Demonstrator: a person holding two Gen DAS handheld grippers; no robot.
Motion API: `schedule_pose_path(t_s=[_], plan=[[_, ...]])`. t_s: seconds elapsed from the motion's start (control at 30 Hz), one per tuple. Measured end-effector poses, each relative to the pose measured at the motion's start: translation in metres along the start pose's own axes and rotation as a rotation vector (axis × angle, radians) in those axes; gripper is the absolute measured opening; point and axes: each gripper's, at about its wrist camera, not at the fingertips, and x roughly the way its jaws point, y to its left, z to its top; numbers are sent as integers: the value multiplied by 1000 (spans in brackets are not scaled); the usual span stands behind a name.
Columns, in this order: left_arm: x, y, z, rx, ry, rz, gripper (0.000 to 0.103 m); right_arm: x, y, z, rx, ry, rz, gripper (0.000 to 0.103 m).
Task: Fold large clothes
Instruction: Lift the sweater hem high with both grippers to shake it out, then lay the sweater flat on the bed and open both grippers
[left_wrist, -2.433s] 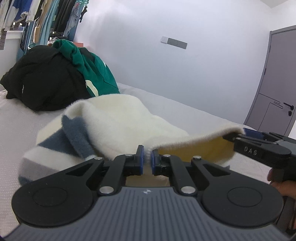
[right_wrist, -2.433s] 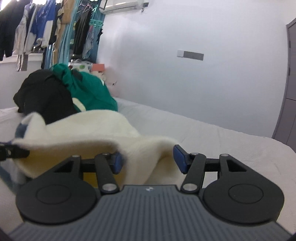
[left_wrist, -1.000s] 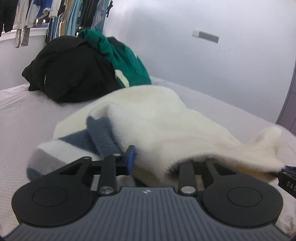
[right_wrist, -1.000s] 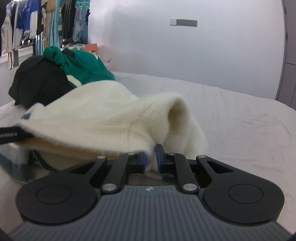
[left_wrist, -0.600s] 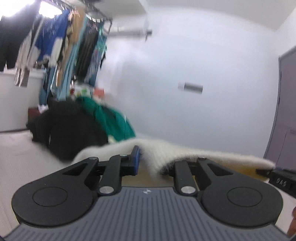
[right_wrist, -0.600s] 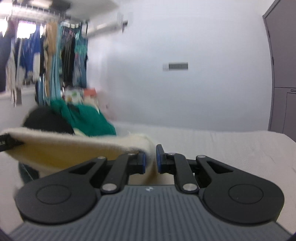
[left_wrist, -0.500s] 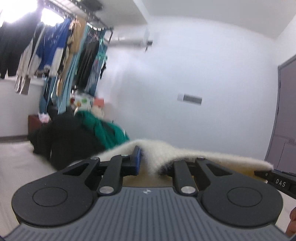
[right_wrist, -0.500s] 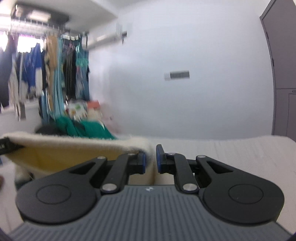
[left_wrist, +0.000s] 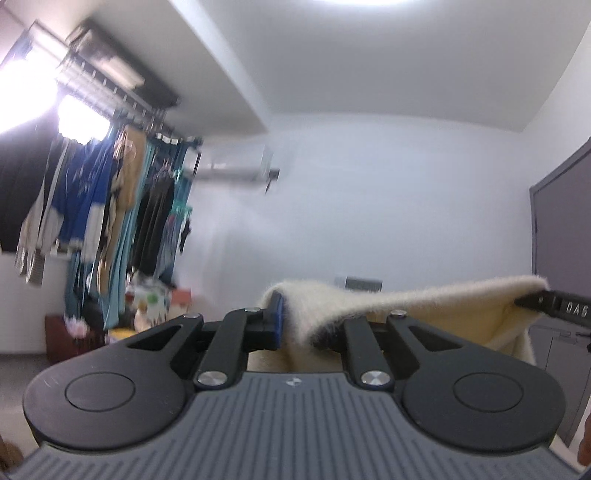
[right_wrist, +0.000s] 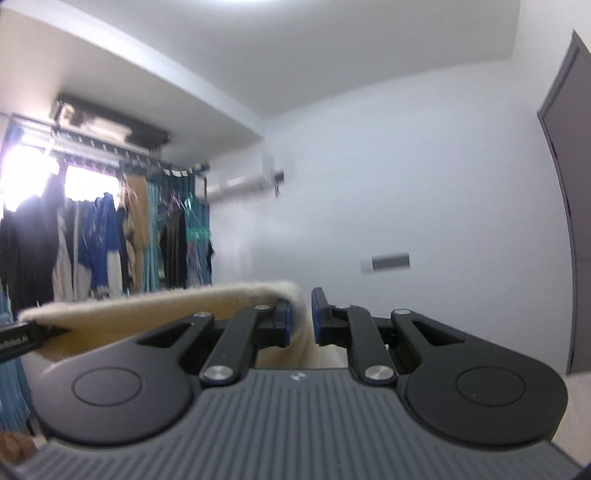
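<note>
A large cream-white fluffy knitted garment (left_wrist: 424, 301) is held up in the air between the 2 tools, stretched as a sagging band from one to the other, with the room's white wall and ceiling seen behind it. In the right wrist view the same garment (right_wrist: 155, 306) is seen as a fuzzy upper edge running leftwards to the other tool. Its lower part is hidden under both tool bodies, so it cannot be told how much hangs below or whether any of it rests on a surface.

The fabric is judged to be soft, limp and thick, light for its bulk, and not fragile. It droops between the grip points and is likely to bunch unless kept taut. The fuzzy pile is judged to give good friction, so slipping is unlikely. The best hold is judged to be at the top edge near the 2 corners, where it is already taken.

The left gripper (left_wrist: 310, 325) is closed to a moderate gap filled by a thick fold of the garment; its right finger is covered by fabric. The right gripper (right_wrist: 300, 317) is closed to a narrow gap and pinches a thinner fold of the edge between blue pads (right_wrist: 285, 325).
</note>
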Motion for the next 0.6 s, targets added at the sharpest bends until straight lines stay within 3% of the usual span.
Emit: schedule_pose_path(t_s=[0.2, 0.33, 0.47, 0.6], plan=[[-4, -16, 94, 0, -87, -40, 15, -9, 10, 79, -51, -116, 21, 13], [18, -27, 118, 3, -72, -56, 15, 7, 7, 103, -84, -125, 19, 13], [69, -32, 83, 15, 24, -40, 15, 50, -4, 78, -133, -34, -18, 13], [130, -28, 8, 8, 121, -27, 15, 103, -24, 19, -125, 93, -39, 13]])
